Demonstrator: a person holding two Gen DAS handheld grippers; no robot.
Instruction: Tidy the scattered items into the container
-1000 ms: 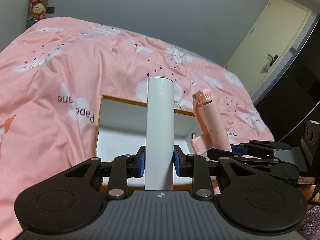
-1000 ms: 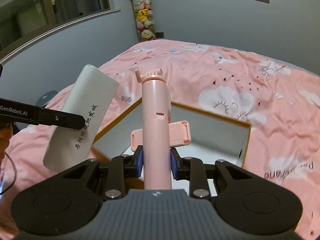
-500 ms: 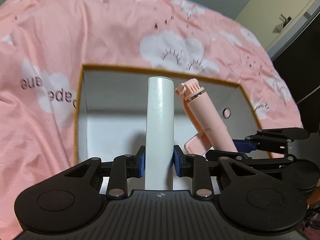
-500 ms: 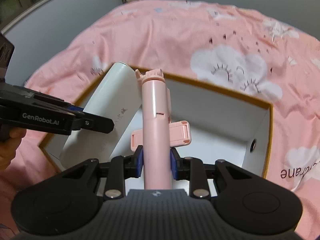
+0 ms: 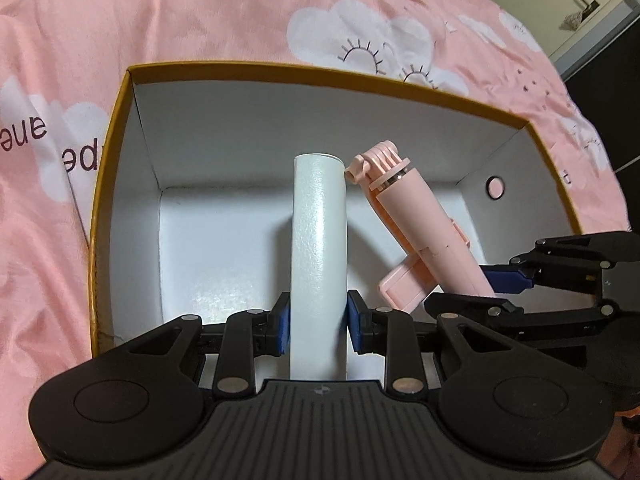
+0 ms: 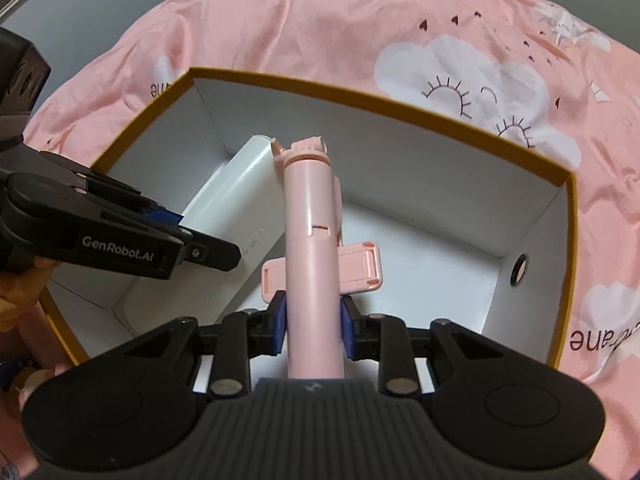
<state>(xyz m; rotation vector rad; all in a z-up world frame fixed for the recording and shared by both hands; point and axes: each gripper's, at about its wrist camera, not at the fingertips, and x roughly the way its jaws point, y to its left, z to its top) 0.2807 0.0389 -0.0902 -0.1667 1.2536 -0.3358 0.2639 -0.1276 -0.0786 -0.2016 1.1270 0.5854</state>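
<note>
The left gripper (image 5: 319,322) has its blue-padded jaws clamped on a white tube (image 5: 319,248), a smooth cylinder with a faintly pebbled, pearly skin and a flat top. The right gripper (image 6: 313,326) has its jaws clamped on a pink selfie stick (image 6: 310,240), a matte plastic shaft with a notched round head and a flat folding clip (image 6: 362,268) jutting sideways just above the pads.

Both things hang inside the mouth of the box (image 5: 280,70), an open rectangular carton with a mustard-yellow rim, plain white inner walls and a round finger hole (image 5: 496,188) in one end wall. In the left wrist view the stick leans towards the tube so that its head seems to touch the tube's top edge.

A second ago the box lay lower and smaller in both views, with the room's wall and a door behind the bed; now it fills both views and the held ends sit below its rim, both grippers having come down and tipped steeply downward. The grips are unchanged.

The box rests on a bed under a soft, creased pink bedspread (image 6: 320,20) printed with white clouds. A hand (image 6: 20,292) shows at the left edge of the right wrist view, behind the left gripper.
</note>
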